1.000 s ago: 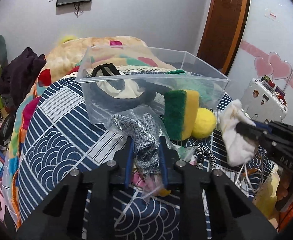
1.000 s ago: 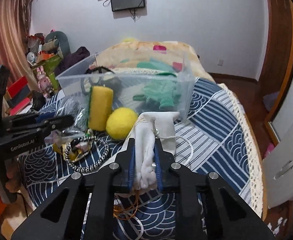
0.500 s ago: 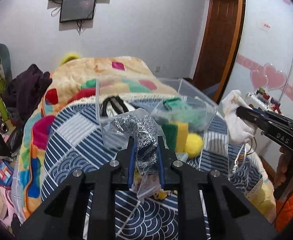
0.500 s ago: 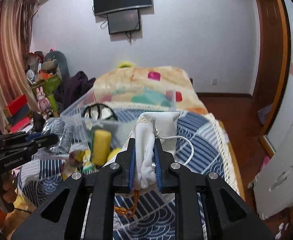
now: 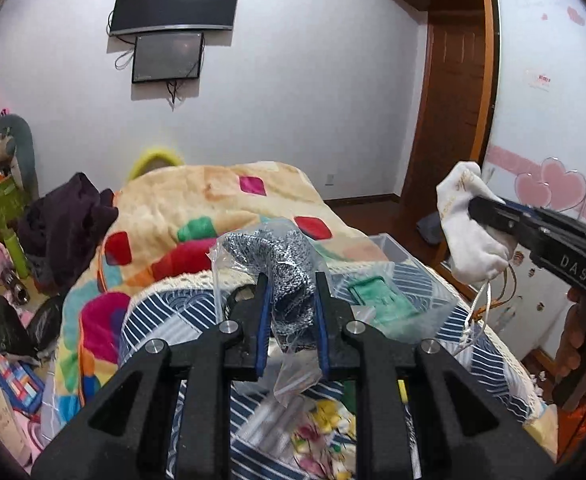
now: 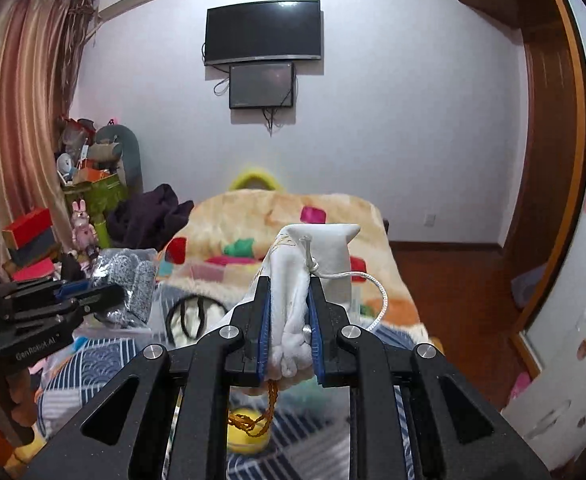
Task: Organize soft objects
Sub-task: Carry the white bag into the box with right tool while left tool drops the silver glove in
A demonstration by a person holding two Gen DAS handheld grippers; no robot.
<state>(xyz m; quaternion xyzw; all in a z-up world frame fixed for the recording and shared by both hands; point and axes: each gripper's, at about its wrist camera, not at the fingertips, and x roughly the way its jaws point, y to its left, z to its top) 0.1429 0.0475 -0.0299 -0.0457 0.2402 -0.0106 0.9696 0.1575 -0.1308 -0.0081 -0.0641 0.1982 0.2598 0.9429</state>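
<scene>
In left tongs [image 5: 290, 294], bagged gloves [image 5: 281, 264].

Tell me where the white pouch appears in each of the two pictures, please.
Left wrist view: the white pouch is at the right edge, pinched by the right gripper.
Right wrist view: the white pouch is in the centre, between the fingers.
Shared landmark: the wall television.

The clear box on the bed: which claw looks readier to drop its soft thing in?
Probably the left. The left claw grips the bagged grey knit directly above the clear box. The right claw holds the white pouch further off to the side.
</scene>
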